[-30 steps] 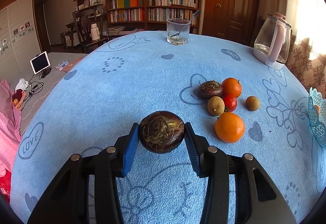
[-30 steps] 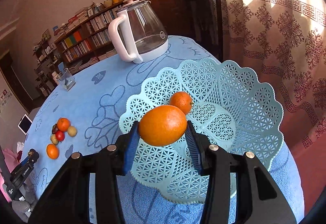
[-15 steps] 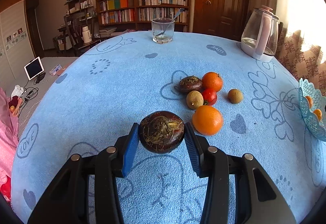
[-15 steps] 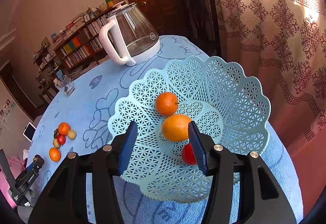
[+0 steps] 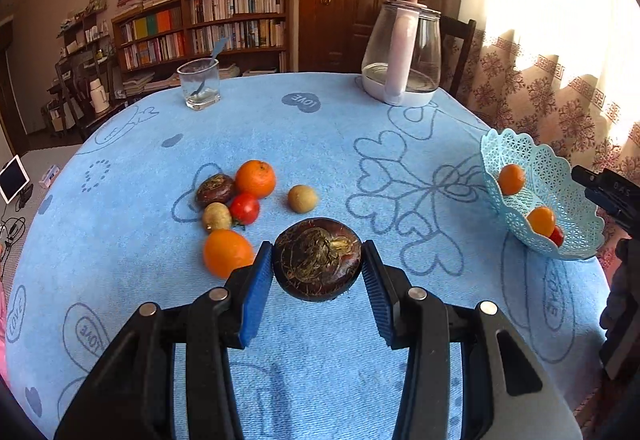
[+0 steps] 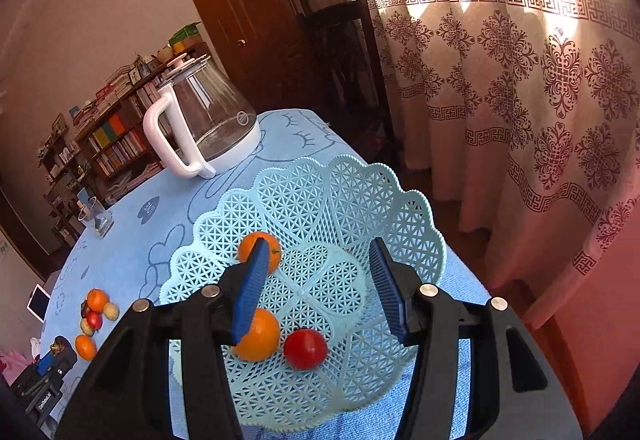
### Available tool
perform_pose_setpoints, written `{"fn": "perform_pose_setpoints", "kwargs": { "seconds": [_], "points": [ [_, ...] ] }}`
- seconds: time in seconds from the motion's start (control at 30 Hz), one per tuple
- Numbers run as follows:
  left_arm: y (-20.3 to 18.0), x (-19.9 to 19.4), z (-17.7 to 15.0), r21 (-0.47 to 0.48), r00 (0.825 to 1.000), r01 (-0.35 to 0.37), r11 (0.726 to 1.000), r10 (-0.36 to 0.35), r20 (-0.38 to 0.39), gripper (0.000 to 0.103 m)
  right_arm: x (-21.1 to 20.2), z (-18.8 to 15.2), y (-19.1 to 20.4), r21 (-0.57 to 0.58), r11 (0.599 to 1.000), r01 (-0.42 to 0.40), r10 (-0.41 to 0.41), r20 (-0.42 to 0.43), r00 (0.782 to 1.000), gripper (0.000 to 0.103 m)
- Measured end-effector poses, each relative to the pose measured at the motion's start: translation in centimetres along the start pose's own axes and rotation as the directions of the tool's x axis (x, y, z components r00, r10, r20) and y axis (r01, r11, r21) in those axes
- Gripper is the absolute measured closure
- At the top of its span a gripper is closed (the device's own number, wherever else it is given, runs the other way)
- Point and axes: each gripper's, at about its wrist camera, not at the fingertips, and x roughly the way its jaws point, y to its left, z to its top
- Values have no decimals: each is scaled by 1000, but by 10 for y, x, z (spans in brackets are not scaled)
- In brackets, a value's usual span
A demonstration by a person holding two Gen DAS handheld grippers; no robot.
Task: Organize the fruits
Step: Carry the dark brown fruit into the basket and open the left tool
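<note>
Two claws are in play: the left gripper (image 5: 318,272) is clenched on a dark brown, hairy-skinned fruit (image 5: 317,259), carried clear of the blue tablecloth (image 5: 320,144), while the right gripper (image 6: 318,282) is released, its jaws having just been opening, with nothing between the pads above the pale blue lattice basket (image 6: 400,216). Three fruits are counted inside that basket in the right wrist view: one orange (image 6: 272,252) partly hidden behind the left pad, a second orange (image 6: 260,336) below it, and a red tomato (image 6: 306,348) just beside that one, under the open jaws. The task is judged roughly a third done. Six loose fruits are left on the cloth, all ahead and to the left of the left claw: an orange (image 5: 226,252) just beside its left pad, then a red tomato (image 5: 244,209), two small tan fruits (image 5: 216,217) (image 5: 303,198), a second dark fruit (image 5: 215,190) and another orange (image 5: 256,178). The basket is set far to the right of the held fruit, close to the table's edge by the curtain (image 6: 520,100), so little margin is left on that side. Open cloth lies between the claw and the basket; the kettle (image 5: 402,52) and glass (image 5: 199,82) stand well beyond, out of the path.
</note>
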Motion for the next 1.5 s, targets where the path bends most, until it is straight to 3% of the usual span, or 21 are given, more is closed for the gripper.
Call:
{"fn": "perform_pose_setpoints", "kwargs": {
  "seconds": [0.13, 0.33, 0.7, 0.9, 0.97, 1.0, 1.03, 1.5],
  "points": [
    [-39, 11, 7, 55, 995, 97, 994, -95, -31, 58, -3, -2, -1, -13, 999, 51, -50, 48, 998, 46],
    [-94, 18, 18, 134, 976, 216, 967, -212, -39, 58, -4, -5, 5, -39, 997, 67, -63, 79, 995, 41],
    [-142, 49, 35, 154, 946, 321, 934, -311, -86, 58, 0, -5, 0, -10, 997, 79, -78, 73, 994, 40],
    [-148, 60, 39, 153, 947, 320, 935, -309, -89, 58, 1, -5, 0, -8, 996, 94, -93, 74, 993, 40],
    [-146, 60, 40, 148, 951, 309, 940, -299, -82, 45, 0, -5, 0, -8, 995, 97, -96, 77, 992, 40],
    [-144, 60, 40, 142, 952, 306, 941, -298, -77, 28, 0, -5, 1, -8, 995, 98, -97, 79, 992, 38],
    [-141, 59, 41, 134, 953, 302, 944, -295, -69, 24, 0, -5, 1, -9, 995, 99, -98, 80, 992, 38],
    [-130, 48, 40, 171, 977, 212, 962, -214, -4, 20, 0, -7, 3, -22, 995, 97, -95, 82, 992, 35]
  ]
}}
